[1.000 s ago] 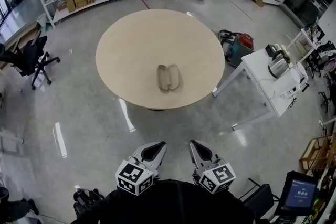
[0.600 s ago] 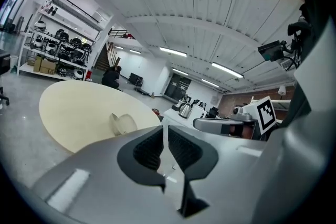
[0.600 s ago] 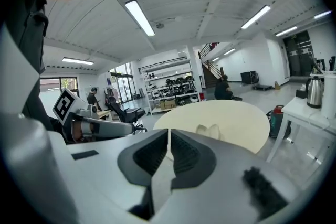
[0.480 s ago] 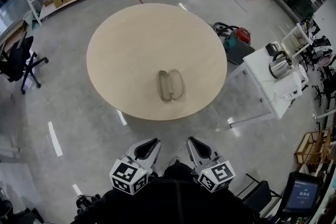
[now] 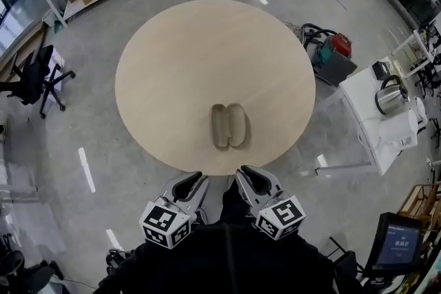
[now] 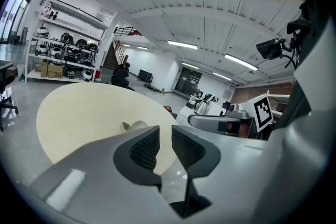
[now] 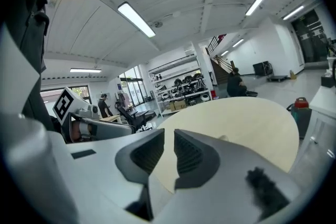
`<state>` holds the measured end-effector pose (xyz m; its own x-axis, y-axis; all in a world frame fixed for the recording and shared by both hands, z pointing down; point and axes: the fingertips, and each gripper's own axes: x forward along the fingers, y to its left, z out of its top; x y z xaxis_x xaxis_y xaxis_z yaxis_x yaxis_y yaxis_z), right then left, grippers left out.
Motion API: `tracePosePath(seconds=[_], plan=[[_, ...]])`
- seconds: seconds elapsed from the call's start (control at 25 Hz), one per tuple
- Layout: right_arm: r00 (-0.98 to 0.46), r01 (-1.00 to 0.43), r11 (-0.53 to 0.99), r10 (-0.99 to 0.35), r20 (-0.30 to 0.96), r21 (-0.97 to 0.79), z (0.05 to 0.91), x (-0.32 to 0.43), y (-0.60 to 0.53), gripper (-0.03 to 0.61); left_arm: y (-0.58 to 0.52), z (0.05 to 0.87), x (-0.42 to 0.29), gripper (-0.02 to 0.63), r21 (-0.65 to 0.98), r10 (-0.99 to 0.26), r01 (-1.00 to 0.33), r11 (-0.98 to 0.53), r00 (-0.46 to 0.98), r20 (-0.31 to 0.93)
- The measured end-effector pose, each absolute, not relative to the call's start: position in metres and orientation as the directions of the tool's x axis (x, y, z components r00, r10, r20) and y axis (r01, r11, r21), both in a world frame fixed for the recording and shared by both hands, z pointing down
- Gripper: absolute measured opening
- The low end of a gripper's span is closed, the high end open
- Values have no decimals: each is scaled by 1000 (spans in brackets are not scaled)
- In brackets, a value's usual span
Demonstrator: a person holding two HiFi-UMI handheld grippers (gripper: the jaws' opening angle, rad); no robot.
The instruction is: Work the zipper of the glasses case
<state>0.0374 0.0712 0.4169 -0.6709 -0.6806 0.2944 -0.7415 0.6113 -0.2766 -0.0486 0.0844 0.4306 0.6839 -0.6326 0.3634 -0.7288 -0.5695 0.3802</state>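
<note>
While the left hand-held gripper (image 5: 185, 187) and right hand-held gripper (image 5: 249, 179) hang just short of the table (image 5: 179, 58), nothing's been touched yet. The case (image 5: 228, 126) lies on the table near the edge closest to the person. From the head view it looks splayed open, two halves side by side. Both grippers have just been cracking their jaws apart, only a narrow gap each, with nothing between them.

My guess on handling: it's a light, semi-stiff shell that'll skate on that smooth top if you just tug. So pin one half with one gripper and pinch the zipper pull with the other. Can't spot the pull, it's too small.

Only the head view shows the whole case and both grippers at once. The gripper views show the jaw gaps properly, but the left one catches just a sliver of the case over its jaw and the right one hardly any
</note>
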Motion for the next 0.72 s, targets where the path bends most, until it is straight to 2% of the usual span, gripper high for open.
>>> tracePosePath(seconds=[0.32, 0.48, 0.72], plan=[[-744, -663, 715, -597, 299, -222, 423, 63, -18, 80, 7, 434, -5, 93, 301, -640, -754, -584, 656, 400], [-745, -651, 732, -565, 354, -203, 451, 84, -46, 99, -21, 459, 3, 112, 230, -637, -778, -584, 615, 464], [-718, -636, 756, -504, 480, -157, 500, 108, -76, 126, -46, 510, -13, 156, 225, -580, -786, -575, 586, 565]])
